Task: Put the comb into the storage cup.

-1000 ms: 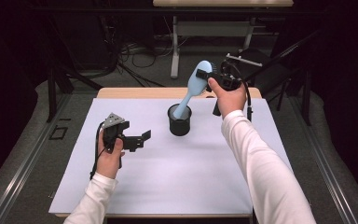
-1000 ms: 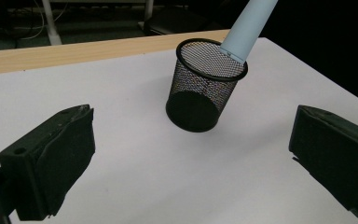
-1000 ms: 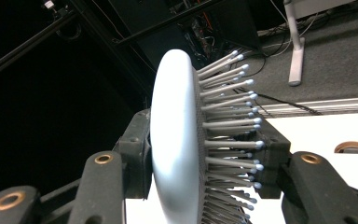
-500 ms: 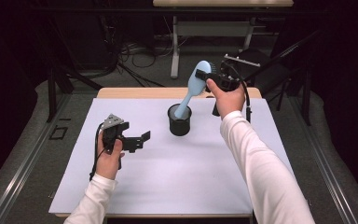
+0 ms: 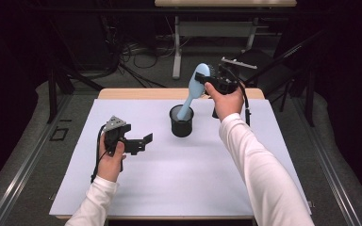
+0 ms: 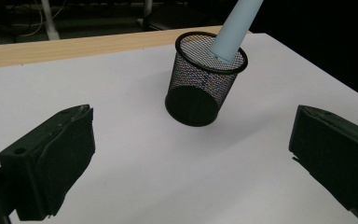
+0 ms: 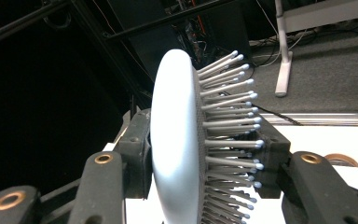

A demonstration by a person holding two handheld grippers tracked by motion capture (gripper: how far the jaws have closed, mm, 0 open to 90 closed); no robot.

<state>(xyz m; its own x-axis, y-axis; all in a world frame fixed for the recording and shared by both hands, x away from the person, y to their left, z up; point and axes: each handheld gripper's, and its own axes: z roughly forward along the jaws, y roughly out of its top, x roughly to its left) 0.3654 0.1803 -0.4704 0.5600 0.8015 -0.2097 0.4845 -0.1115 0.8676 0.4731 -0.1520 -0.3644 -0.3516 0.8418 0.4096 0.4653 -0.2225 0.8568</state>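
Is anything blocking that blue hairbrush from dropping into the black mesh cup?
Nothing visible does. The hairbrush, clamped at its head by the right gripper, already has its handle tip inside the mesh cup, whose rim is open.

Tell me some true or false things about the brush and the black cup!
1. The right gripper is clamped on the head of the blue hairbrush. True.
2. The brush handle points down into the black mesh cup. True.
3. The cup lies tipped over on its side. False: it stands upright on the white table.
4. The left gripper is holding the cup. False: its jaws are wide open and apart from the cup, with nothing between them.
5. The brush has bristles. True, the right gripper view shows them with small round tips.
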